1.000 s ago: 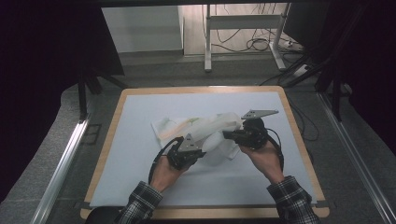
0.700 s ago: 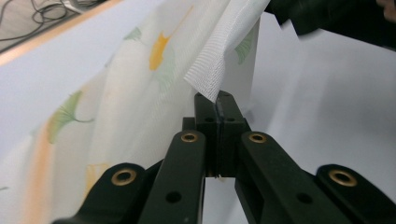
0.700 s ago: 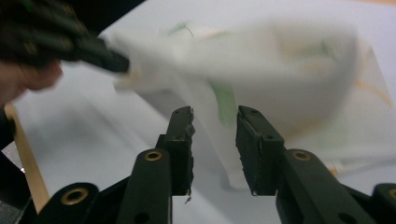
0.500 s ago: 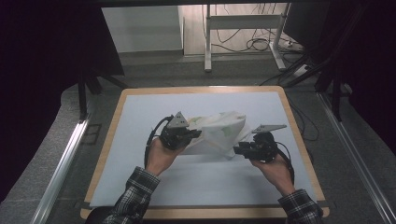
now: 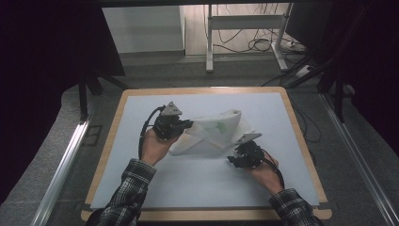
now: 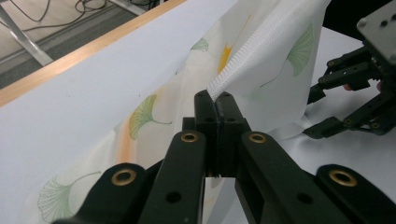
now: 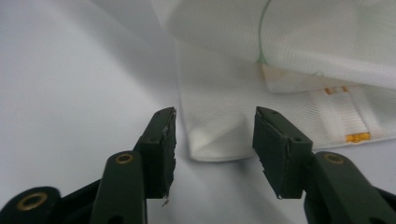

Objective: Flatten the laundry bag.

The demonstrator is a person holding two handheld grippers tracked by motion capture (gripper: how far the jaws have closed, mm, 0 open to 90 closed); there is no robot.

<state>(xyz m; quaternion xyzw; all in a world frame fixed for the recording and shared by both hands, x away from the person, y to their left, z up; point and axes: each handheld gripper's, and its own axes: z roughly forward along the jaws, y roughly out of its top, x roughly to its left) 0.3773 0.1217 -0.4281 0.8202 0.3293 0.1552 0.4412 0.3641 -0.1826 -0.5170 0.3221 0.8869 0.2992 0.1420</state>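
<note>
The hands have drawn apart: the left gripper (image 6: 217, 105) now lifts the leaf-printed white cloth (image 5: 214, 134) by its pinched ribbed hem, while the right gripper (image 7: 212, 140) (fingers spread, released) faces a corner lying on the surface (image 5: 197, 188), likely regrasping.

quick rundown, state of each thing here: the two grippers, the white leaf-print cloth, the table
left gripper: shut on the cloth's ribbed edge, lifting it.
right gripper: open, jaws apart at a cloth corner lying flat, not gripping.
cloth: crumpled, one side raised, the rest on the table.
table: covered by a pale mat.
</note>
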